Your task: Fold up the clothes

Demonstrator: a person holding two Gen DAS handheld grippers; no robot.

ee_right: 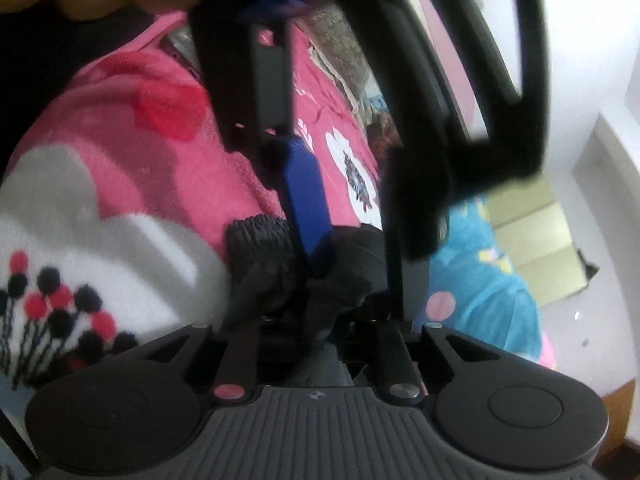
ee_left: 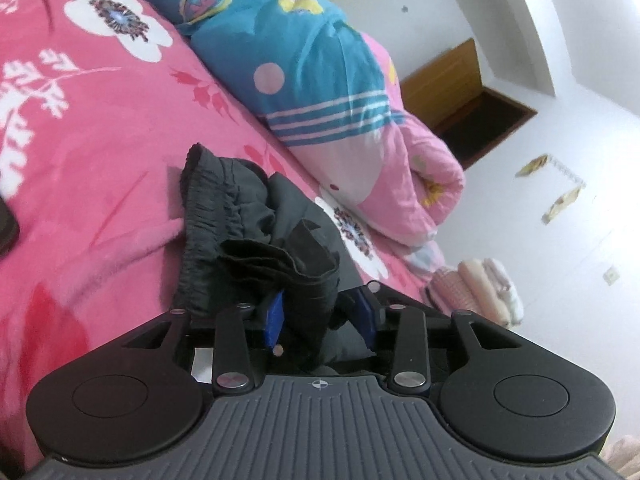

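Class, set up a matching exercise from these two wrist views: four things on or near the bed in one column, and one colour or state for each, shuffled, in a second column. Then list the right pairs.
Column 1
1. bedspread
2. black garment
3. rolled quilt
4. left claw

Column 2
A. teal with pink dots and stripes
B. shut on dark cloth
C. pink with white flowers
D. bunched up, gathered waistband showing

Pairs: 1-C, 2-D, 3-A, 4-B
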